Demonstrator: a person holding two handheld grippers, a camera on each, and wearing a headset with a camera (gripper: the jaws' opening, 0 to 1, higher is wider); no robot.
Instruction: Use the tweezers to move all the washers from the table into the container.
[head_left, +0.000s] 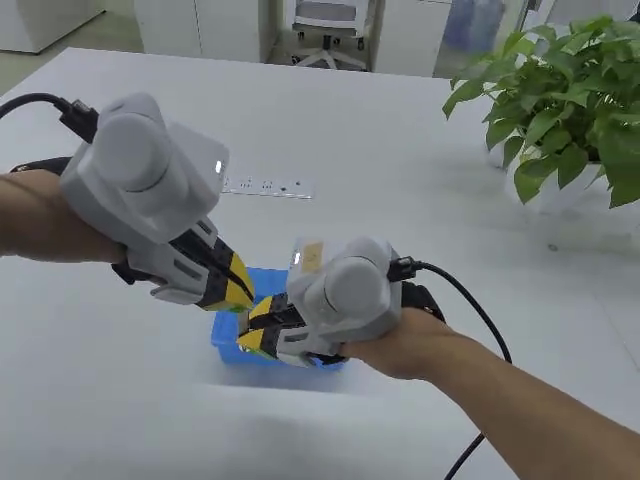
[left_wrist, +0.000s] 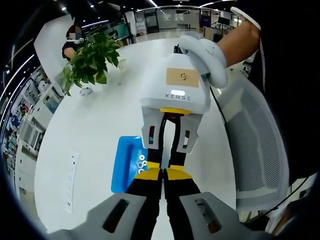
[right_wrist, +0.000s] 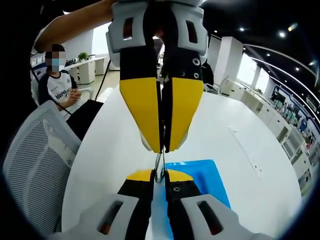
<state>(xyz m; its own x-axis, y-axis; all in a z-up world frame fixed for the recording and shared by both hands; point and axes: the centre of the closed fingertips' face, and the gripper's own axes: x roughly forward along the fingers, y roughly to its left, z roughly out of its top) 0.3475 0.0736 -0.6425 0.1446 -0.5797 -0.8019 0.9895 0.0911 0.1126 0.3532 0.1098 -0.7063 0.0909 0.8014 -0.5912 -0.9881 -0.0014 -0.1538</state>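
Over a blue container (head_left: 226, 346) on the white table (head_left: 400, 170), two hand-held grippers meet nose to nose, with a pair of slim metal tweezers (right_wrist: 159, 167) spanning the short gap between them. The left gripper (head_left: 240, 290) slants down from the person's left. Its yellow-tipped jaws are clenched flat on the tweezers' upper length, with only a thin line of steel showing between the pads. The right gripper (head_left: 256, 326) reaches in from the opposite side, its jaws drawn close about the tweezers' other end. A slim gap stays between them, and whether they actually bite the metal cannot be told.

The tweezers' long axis runs straight along the line joining the two sets of jaws, so each gripper looks directly down the tool at the other. In the right gripper view the two blades seem to part slightly toward that gripper's own tips.

Several pale washers (left_wrist: 141, 162) lie clustered inside the container, just to the side of the meeting jaws in the left gripper view and below them. How many are still to be moved cannot be told.

By the look of it, the tool is being passed or re-seated between grippers. The next move likely depends on one pair letting go without tilting the tweezers off that shared line.
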